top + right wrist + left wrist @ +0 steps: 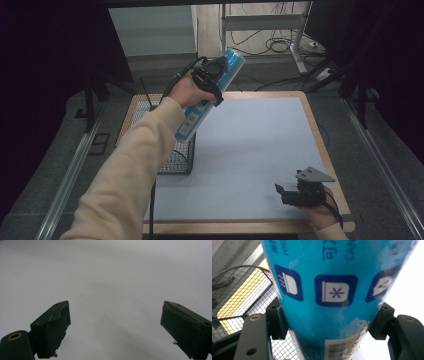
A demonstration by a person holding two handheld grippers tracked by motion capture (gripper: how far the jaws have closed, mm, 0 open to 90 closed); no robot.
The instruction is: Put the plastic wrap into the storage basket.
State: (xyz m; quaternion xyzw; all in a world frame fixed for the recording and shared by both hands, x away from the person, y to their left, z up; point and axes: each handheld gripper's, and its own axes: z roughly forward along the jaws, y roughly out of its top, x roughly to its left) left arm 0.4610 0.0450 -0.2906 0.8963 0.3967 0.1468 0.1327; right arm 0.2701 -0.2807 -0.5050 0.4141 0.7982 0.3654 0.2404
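A long blue package [186,123] with white icons and a barcode label hangs tilted in the air above the table's left side. My left gripper [214,82] is shut on it about midway along its length. In the left gripper view the blue package [334,290] sits between both jaws of the left gripper [329,322], whose pads press its sides. The package's lower end points down toward a black wire basket [179,161]. My right gripper [281,194] rests low near the table's front right corner, open, with nothing between the jaws of the right gripper [115,322].
The white mat [255,150] covers a wooden table. The wire basket [239,292] stands at the table's left edge, partly hidden by the sleeve [130,170]. Cables and a metal stand leg [300,50] lie on the floor behind the table.
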